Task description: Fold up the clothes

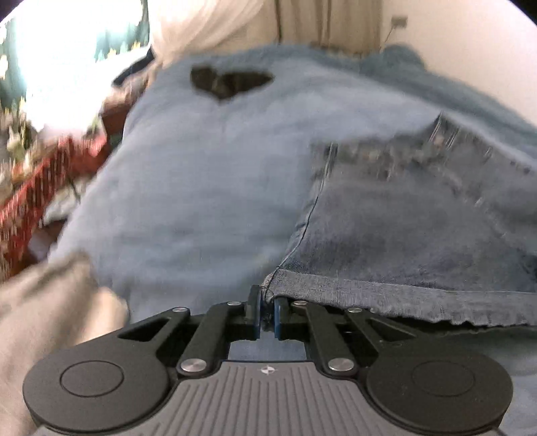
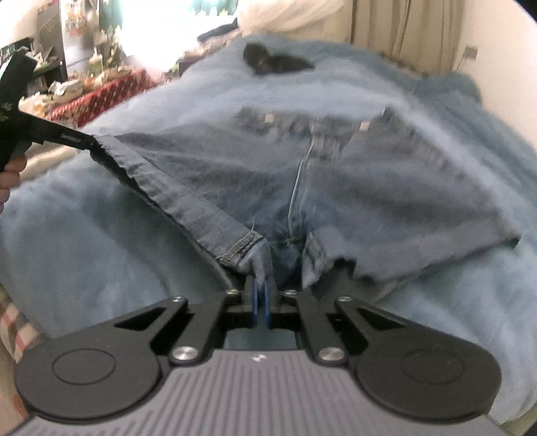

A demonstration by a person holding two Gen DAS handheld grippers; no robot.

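Note:
A pair of blue denim shorts (image 2: 369, 187) lies spread on a pale blue fleece blanket (image 2: 100, 214), waistband at the far side. In the left wrist view my left gripper (image 1: 267, 312) is shut on the outer corner of a leg hem of the denim shorts (image 1: 419, 214). The right wrist view shows that left gripper (image 2: 90, 142) at the left, holding the hem taut, with a hand behind it. My right gripper (image 2: 261, 298) is shut on the inner corner of the same leg hem, near the crotch. The hem runs as a raised band between both grippers.
A small dark garment (image 2: 272, 62) lies at the blanket's far end. A red patterned cloth (image 2: 100, 97) covers a cluttered table at the left. Beige fabric (image 1: 43, 318) lies at the near left. Curtains (image 2: 402, 26) and a white wall stand behind.

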